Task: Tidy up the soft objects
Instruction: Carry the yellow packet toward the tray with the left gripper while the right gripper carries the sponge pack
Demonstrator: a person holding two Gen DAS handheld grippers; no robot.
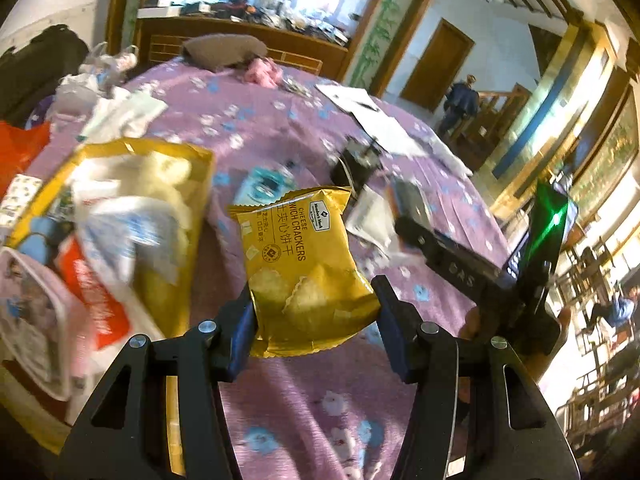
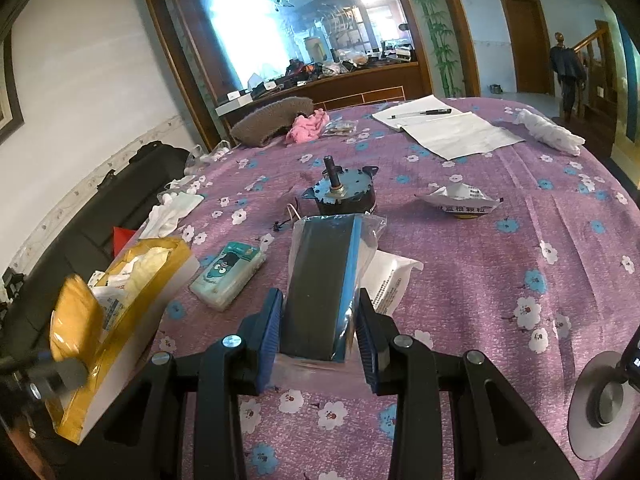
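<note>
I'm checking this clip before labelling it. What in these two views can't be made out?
- Left wrist view: contents of the yellow box are motion-blurred; single items unreadable.
- Left wrist view: the lower edge of the cracker packet sits behind the left gripper pads.
- Right wrist view: the dark block in clear wrap shows no readable label.
- Right wrist view: the round metal part is cut off by the frame edge.

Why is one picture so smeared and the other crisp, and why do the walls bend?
Left wrist view: box of soft things smeared by motion, cracker packet sharp. Right wrist view: crisp, with window glare. Both: fisheye lens curves edges.
</note>
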